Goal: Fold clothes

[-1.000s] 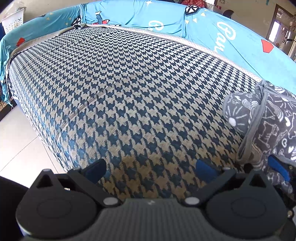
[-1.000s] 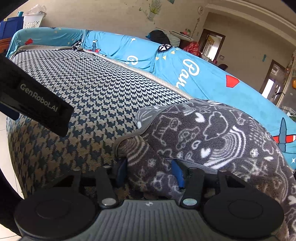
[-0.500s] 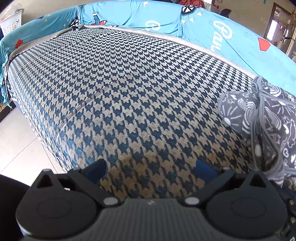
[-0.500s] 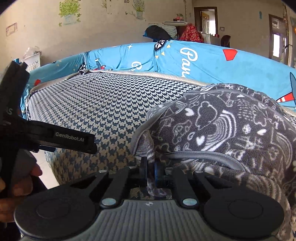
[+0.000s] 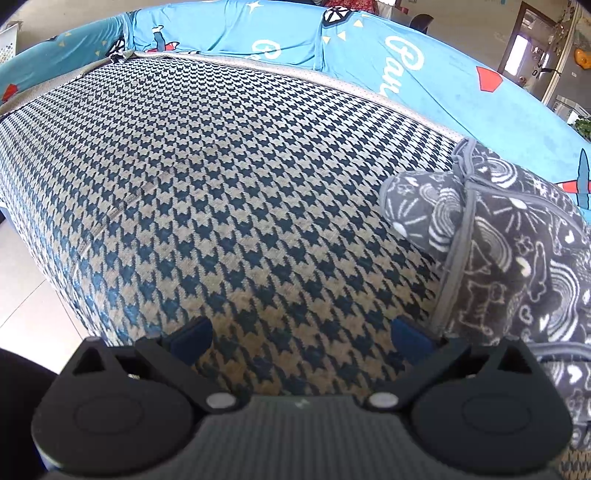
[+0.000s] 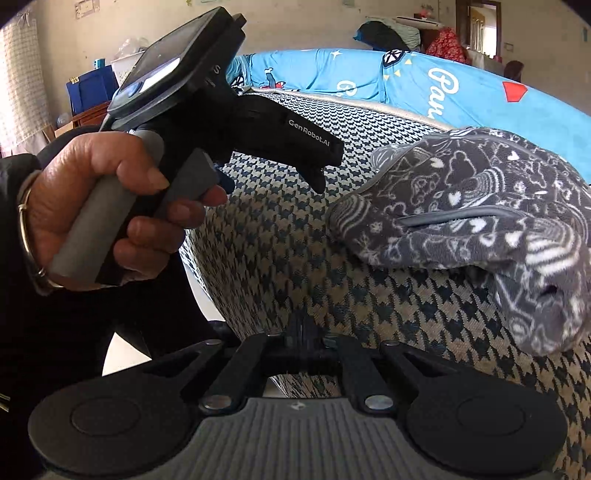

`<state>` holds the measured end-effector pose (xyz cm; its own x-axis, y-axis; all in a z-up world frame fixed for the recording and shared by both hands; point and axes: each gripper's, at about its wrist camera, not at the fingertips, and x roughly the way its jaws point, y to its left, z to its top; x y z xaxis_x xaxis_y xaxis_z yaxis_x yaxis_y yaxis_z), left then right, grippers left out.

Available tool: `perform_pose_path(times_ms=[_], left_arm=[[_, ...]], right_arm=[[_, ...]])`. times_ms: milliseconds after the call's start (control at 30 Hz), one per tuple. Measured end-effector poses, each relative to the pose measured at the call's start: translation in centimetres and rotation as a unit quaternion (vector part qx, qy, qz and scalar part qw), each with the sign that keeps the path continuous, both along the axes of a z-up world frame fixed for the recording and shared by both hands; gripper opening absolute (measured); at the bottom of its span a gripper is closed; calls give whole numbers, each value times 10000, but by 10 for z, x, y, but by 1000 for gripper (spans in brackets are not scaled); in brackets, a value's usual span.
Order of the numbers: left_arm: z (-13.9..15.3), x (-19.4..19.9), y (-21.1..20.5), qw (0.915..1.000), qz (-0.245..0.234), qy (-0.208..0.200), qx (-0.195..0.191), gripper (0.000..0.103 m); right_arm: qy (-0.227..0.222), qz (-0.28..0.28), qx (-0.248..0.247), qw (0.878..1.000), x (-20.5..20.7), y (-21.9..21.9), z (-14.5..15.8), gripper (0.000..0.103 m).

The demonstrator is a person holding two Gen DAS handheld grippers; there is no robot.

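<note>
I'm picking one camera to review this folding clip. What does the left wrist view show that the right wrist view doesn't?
Only the left wrist view shows the left tool from behind, fingers spread wide over bare cover, plus a doorway.

Only the right wrist view shows the person's hand gripping that tool's handle, a bangle on the wrist, and the right tool with fingers together.

Both show the grey patterned garment lying on the houndstooth sofa cover, with blue cushions behind.

grey patterned garment (image 5: 517, 251) lies bunched on houndstooth sofa seat (image 5: 221, 184).
</note>
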<state>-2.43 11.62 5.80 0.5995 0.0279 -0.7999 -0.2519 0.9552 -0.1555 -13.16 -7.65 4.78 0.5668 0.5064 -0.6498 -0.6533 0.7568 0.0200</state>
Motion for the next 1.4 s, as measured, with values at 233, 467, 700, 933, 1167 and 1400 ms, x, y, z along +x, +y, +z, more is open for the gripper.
perform_pose_path(times_ms=[233, 467, 700, 933, 1167, 1400], left_arm=[[-11, 7, -18, 9993, -326, 165, 58, 103], [-17, 11, -36, 9971, -717, 115, 235, 103], [-19, 10, -49, 9927, -1177, -20, 259, 103], [-23, 7, -50, 9897, -1406, -98, 250, 103], [-24, 5, -51, 9880, -1521, -116, 246, 103], [-19, 0, -50, 9875, -1562, -131, 163, 103]], right_arm=[[-378, -941, 412, 9940, 16, -29, 22, 5], [-650, -1491, 801, 9834, 42, -48, 51, 41], [-853, -1376, 660, 9846, 80, -43, 65, 71], [-502, -1289, 587, 9887, 125, -24, 52, 73], [-542, -1453, 123, 9878, 150, 9, 31, 81], [-758, -1755, -263, 9812, 161, 20, 13, 55]])
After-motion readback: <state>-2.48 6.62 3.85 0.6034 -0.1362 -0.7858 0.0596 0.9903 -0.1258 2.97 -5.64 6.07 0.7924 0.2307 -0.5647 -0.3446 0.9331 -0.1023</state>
